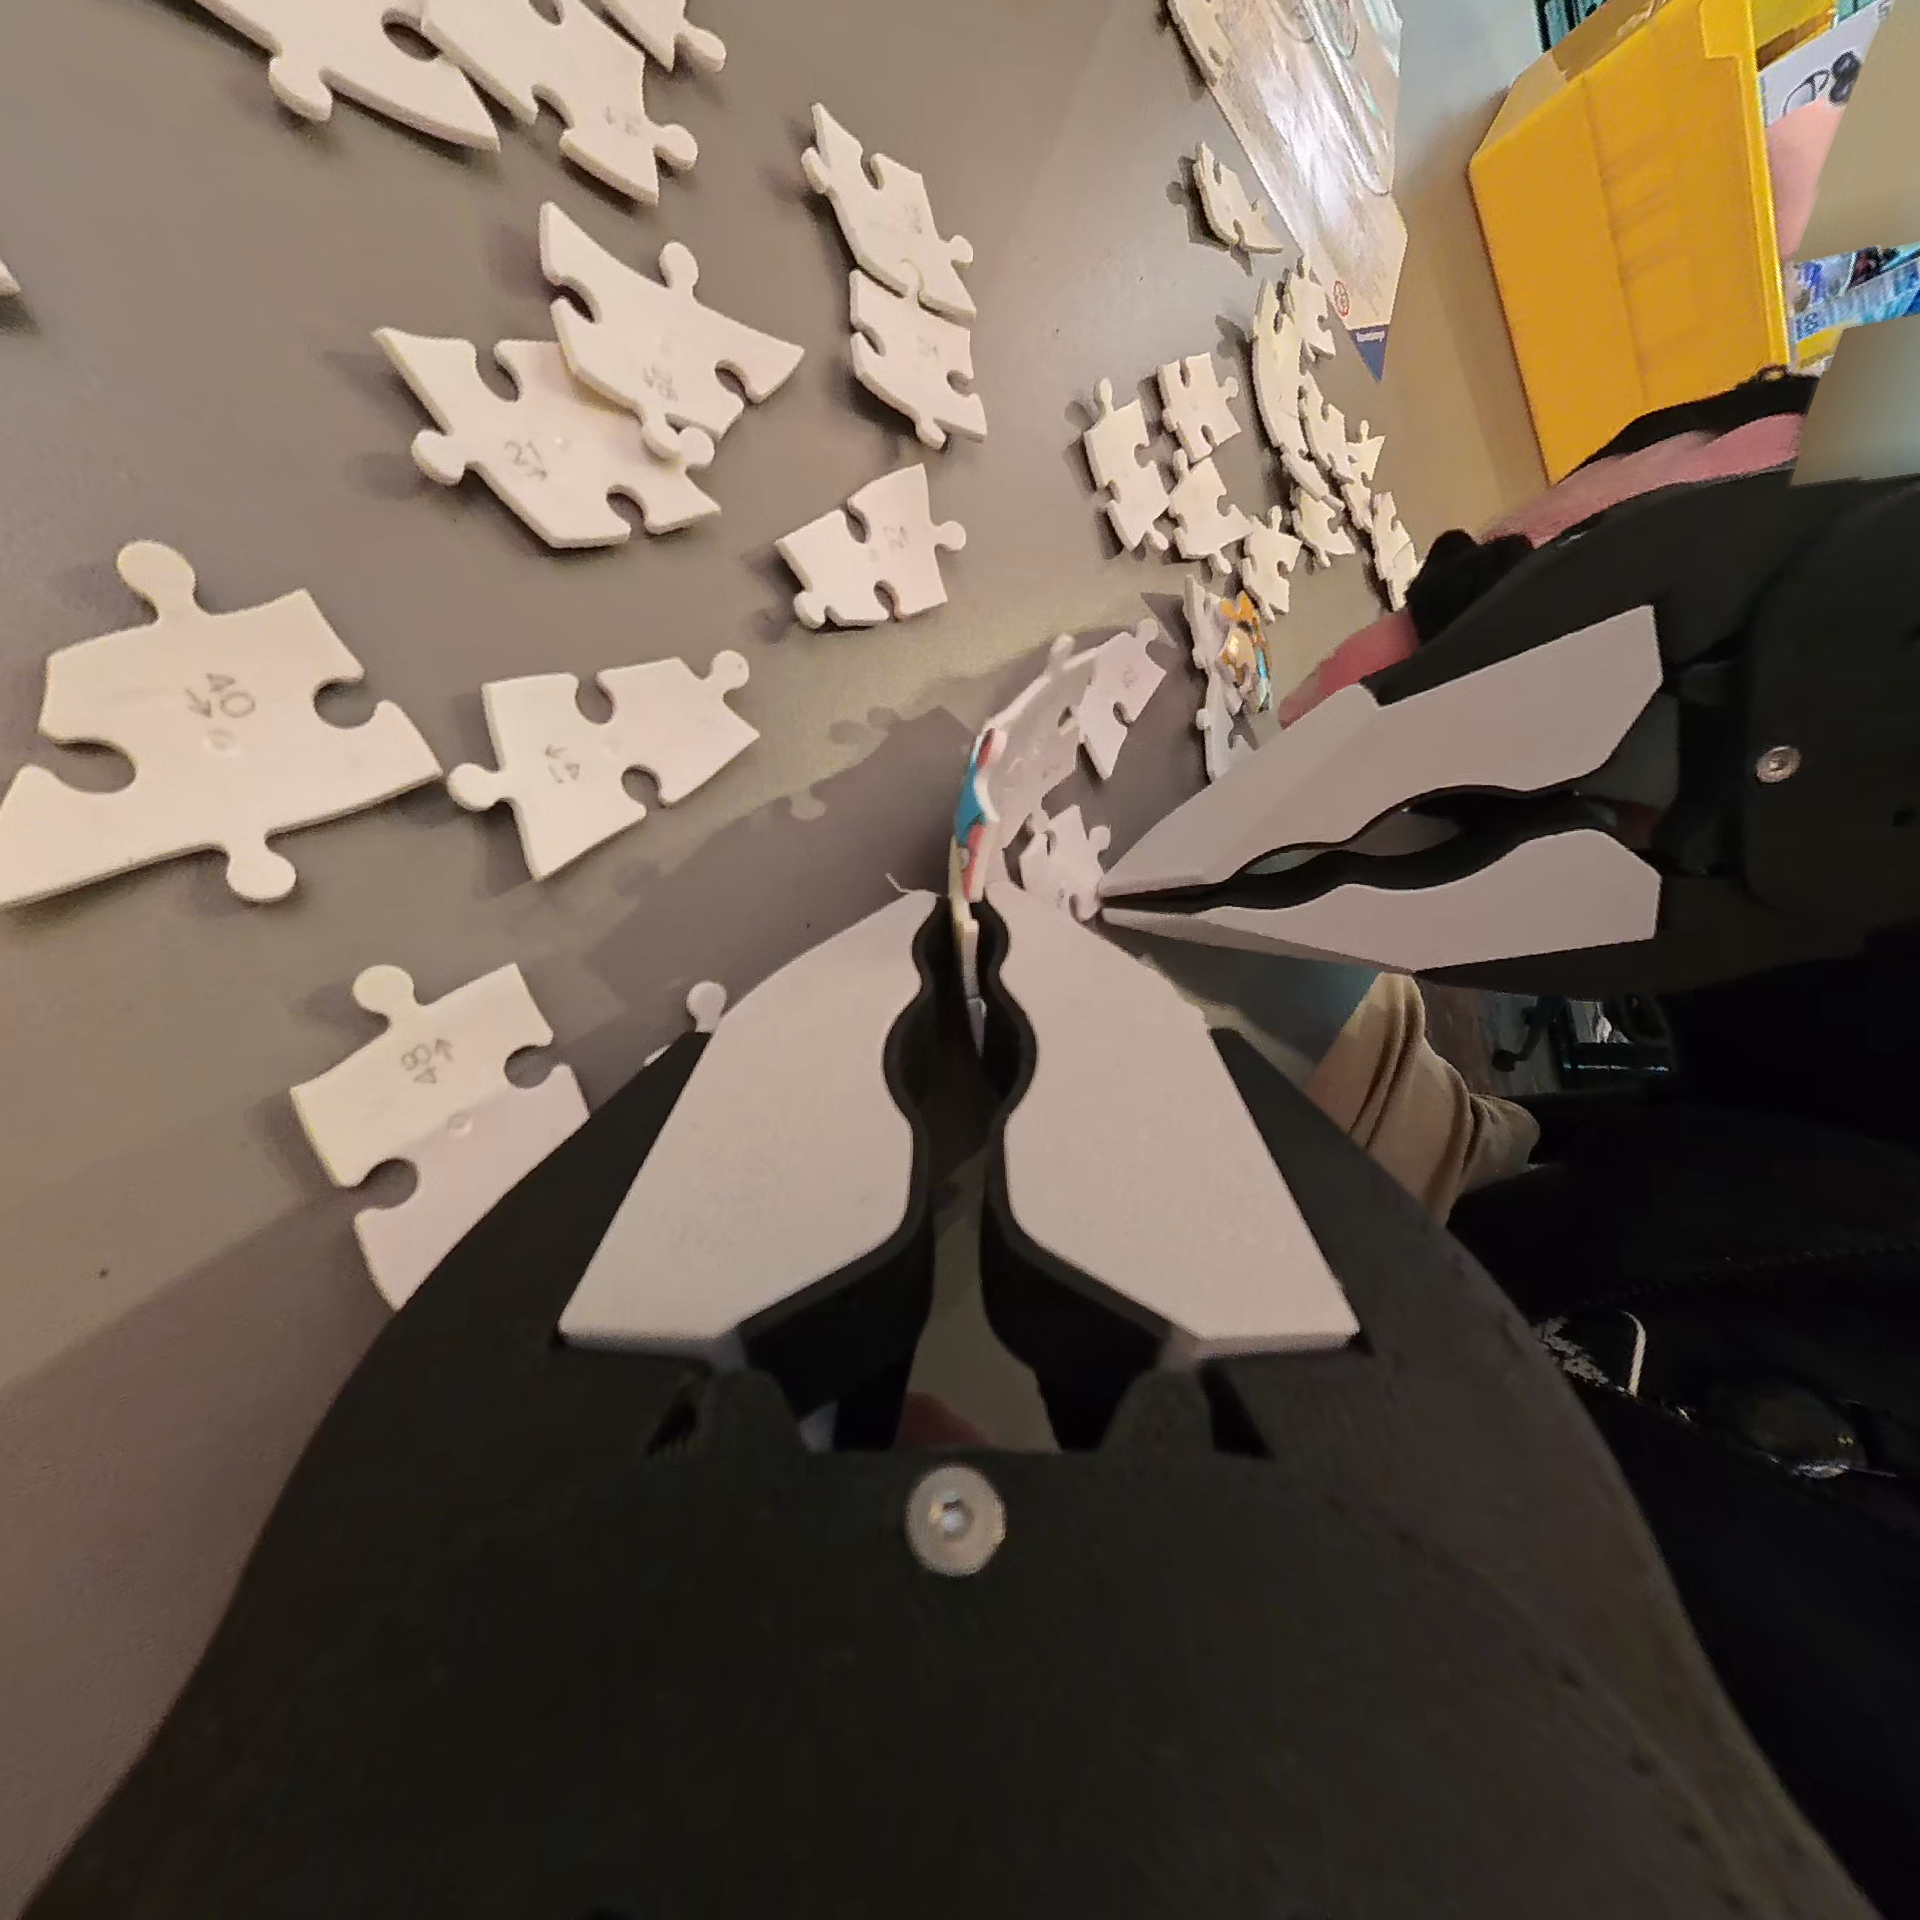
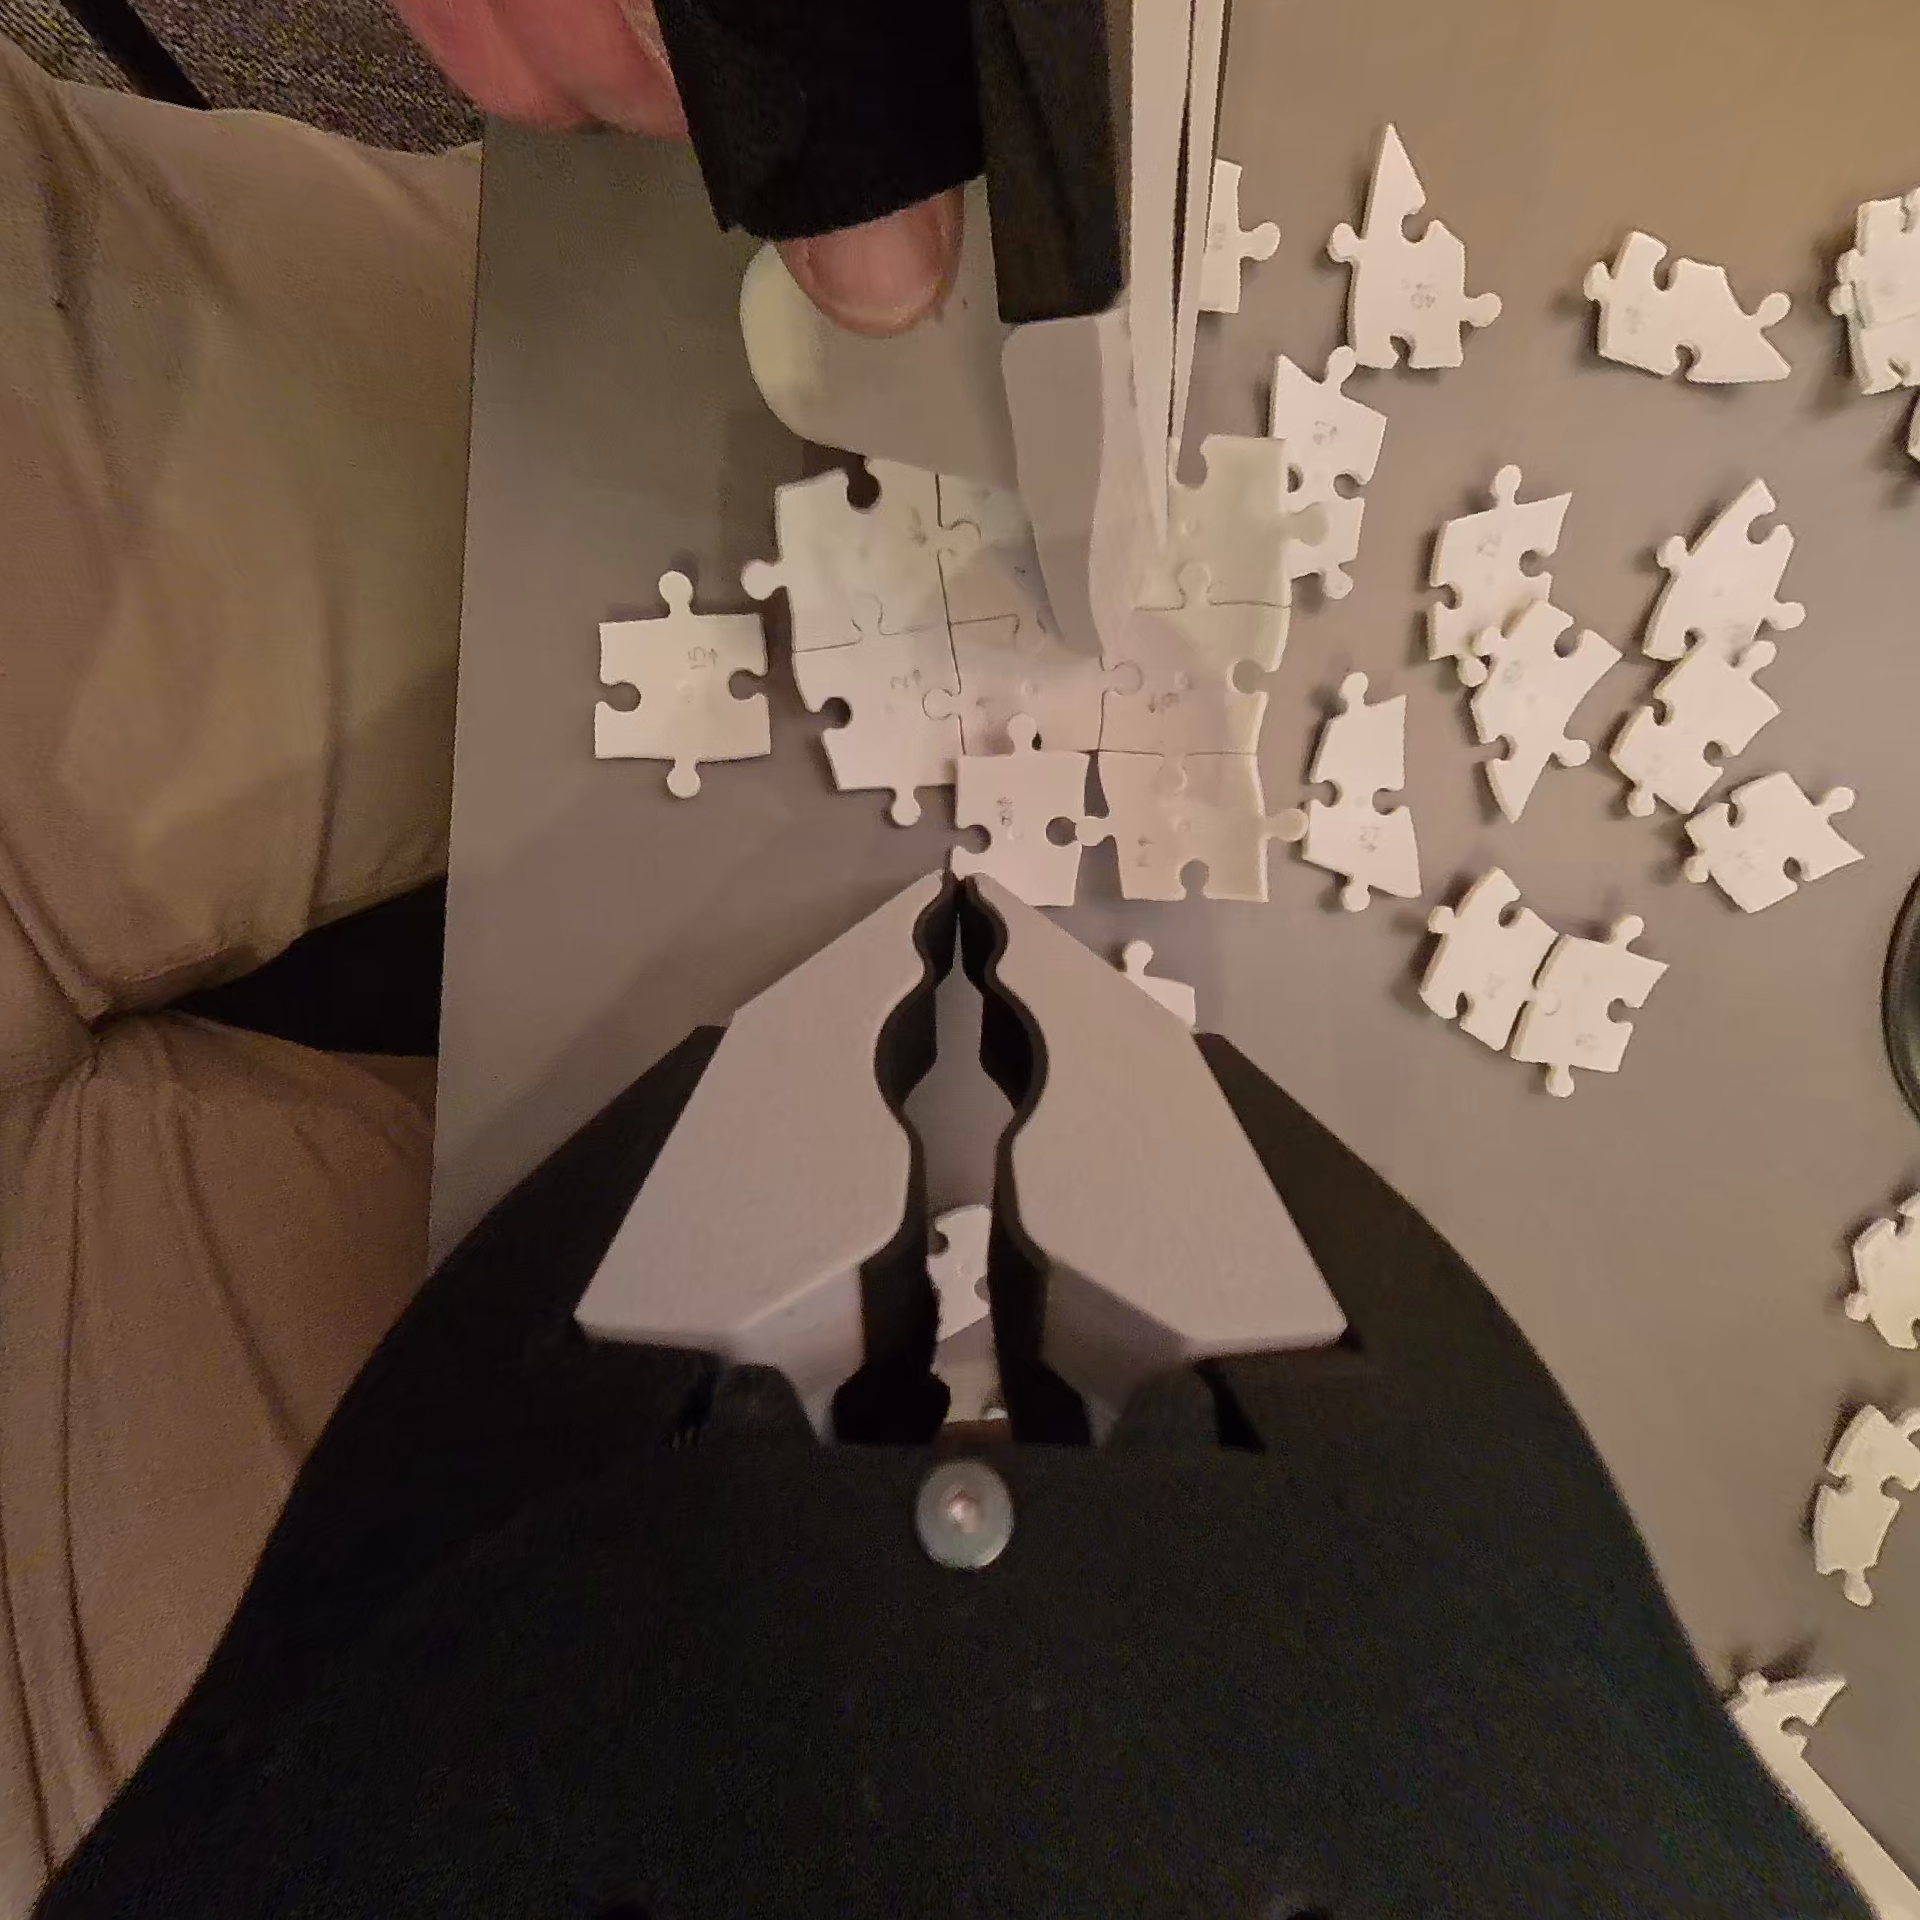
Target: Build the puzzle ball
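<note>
Right wrist view: your right tongs [image 2: 954, 883] are clenched, tips touching the corner of a white curved plastic puzzle piece [image 2: 1018, 816] at the near edge of the joined patch of about eight pieces [image 2: 1039, 665], likely nudging it home. Your left tongs [image 1: 961, 906] grasp that patch's edge, steadying it above the grey table [image 1: 208, 416]. About a dozen loose pieces lie beside it.

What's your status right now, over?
Left gripper shut on joined patch. Right gripper shut, tips at patch's corner piece. Loose pieces around, none blocking.
</note>
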